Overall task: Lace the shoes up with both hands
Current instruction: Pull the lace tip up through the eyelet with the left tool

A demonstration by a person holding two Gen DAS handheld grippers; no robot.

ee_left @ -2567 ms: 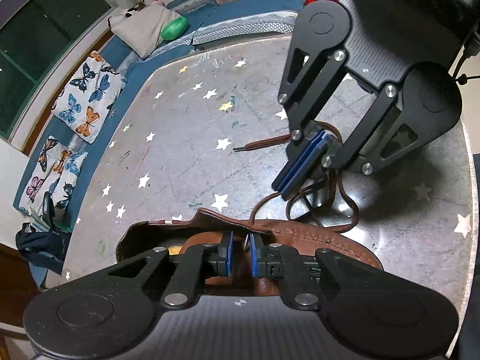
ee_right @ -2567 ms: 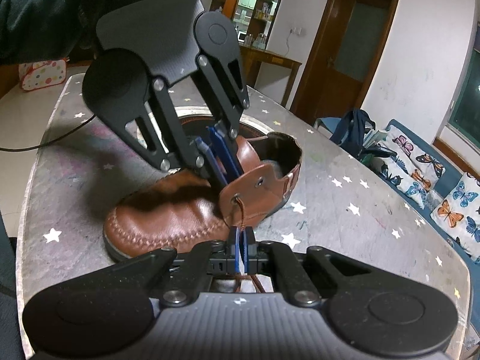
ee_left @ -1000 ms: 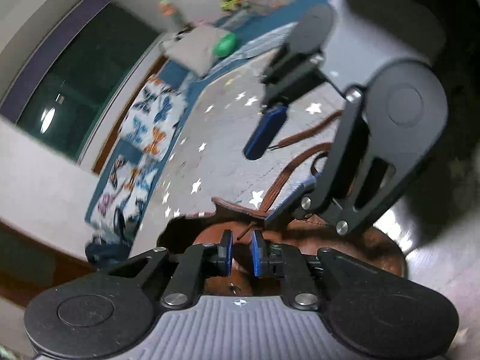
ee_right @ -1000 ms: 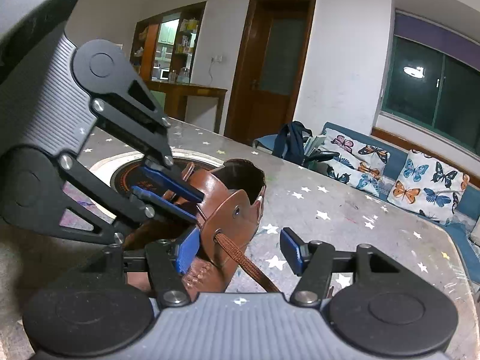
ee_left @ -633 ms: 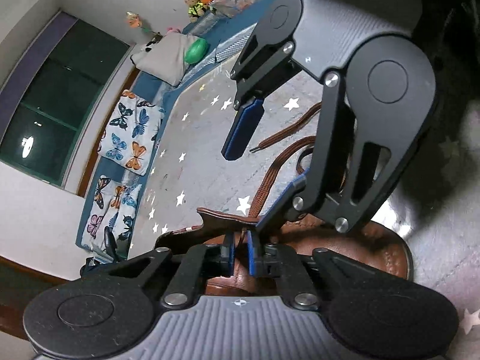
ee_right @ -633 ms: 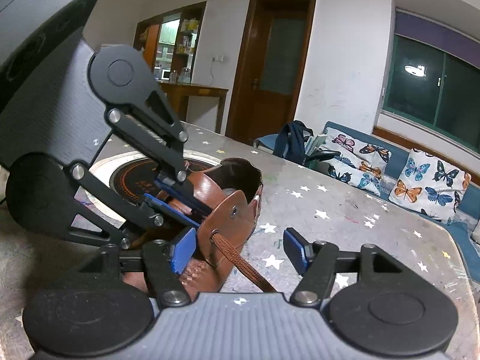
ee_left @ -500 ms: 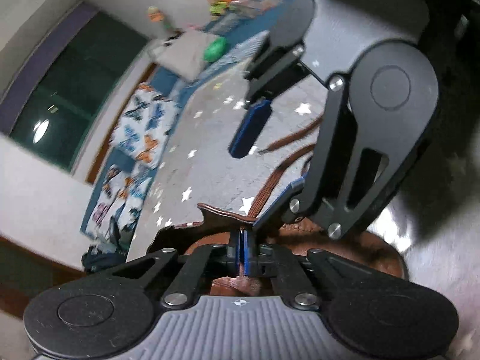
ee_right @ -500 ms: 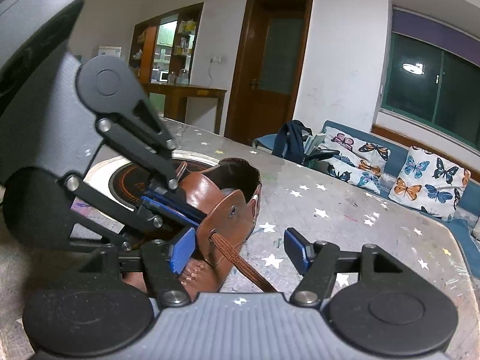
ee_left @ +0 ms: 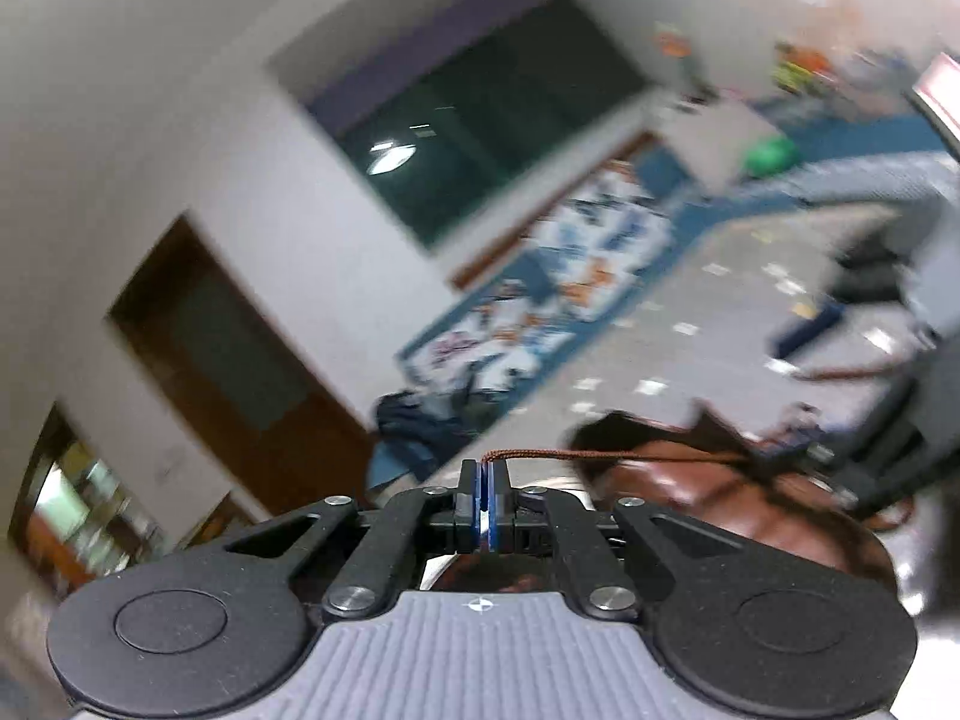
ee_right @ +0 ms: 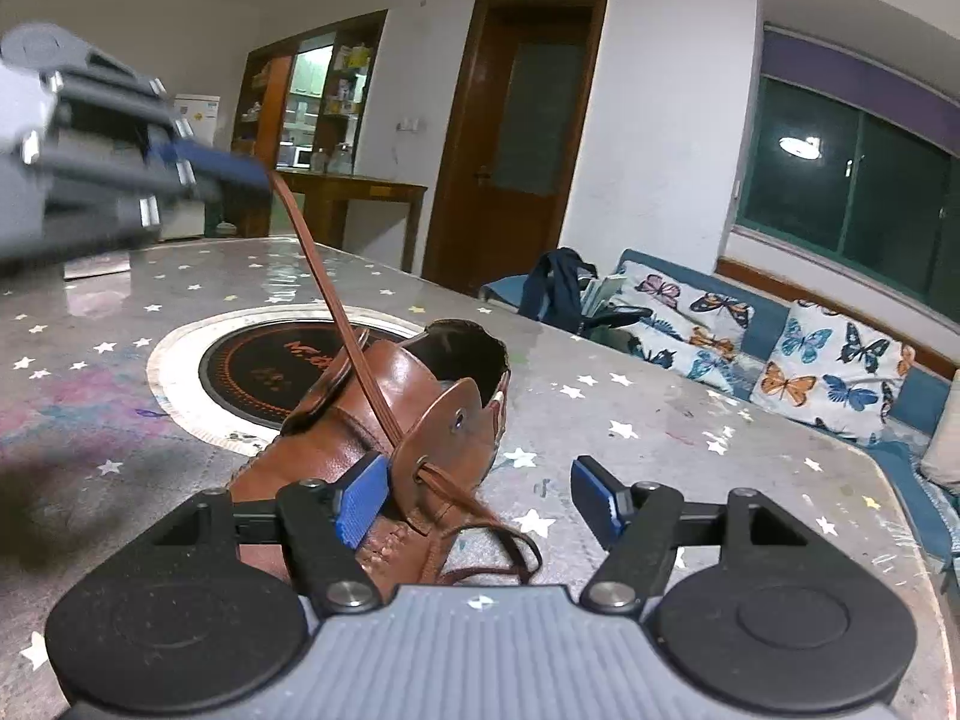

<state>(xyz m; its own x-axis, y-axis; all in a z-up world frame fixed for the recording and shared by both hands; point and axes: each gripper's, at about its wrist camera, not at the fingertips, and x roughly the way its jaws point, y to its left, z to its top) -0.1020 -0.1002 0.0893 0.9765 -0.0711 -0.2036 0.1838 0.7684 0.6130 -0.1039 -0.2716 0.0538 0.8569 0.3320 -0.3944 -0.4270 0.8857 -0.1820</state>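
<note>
Nearest to me in the right wrist view, my right gripper (ee_right: pixel 480 495) fills the bottom of the frame with its blue pads (ee_right: pixel 360 498) standing apart; nothing is pressed between them, though the left pad sits just beside the eyelet flap of the brown leather shoe (ee_right: pixel 384 414). The shoe lies at the lower centre of that frame on the star-speckled table (ee_right: pixel 690 408), its opening facing away from me. A brown lace (ee_right: pixel 336 306) comes out of the flap's lower eyelet, where a slack loop of it droops toward the bottom edge, and a taut stretch climbs steeply to the upper left of the frame, where my left gripper (ee_right: pixel 240 171) (blurred, so I read little detail) has it by the end. In the left wrist view that same gripper (ee_left: pixel 485 498) sits at the bottom centre with its pads pressed together on the lace (ee_left: pixel 600 455), which runs level to the right toward the shoe (ee_left: pixel 720 498) at the lower right; the right gripper shows only as a smear at the right edge. Behind the shoe, a round dark inset (ee_right: pixel 270 360) is set into the tabletop. Farther back, a bench with butterfly cushions (ee_right: pixel 828 372) lines the right side, and a brown door (ee_right: pixel 516 138) stands at the top centre.
</note>
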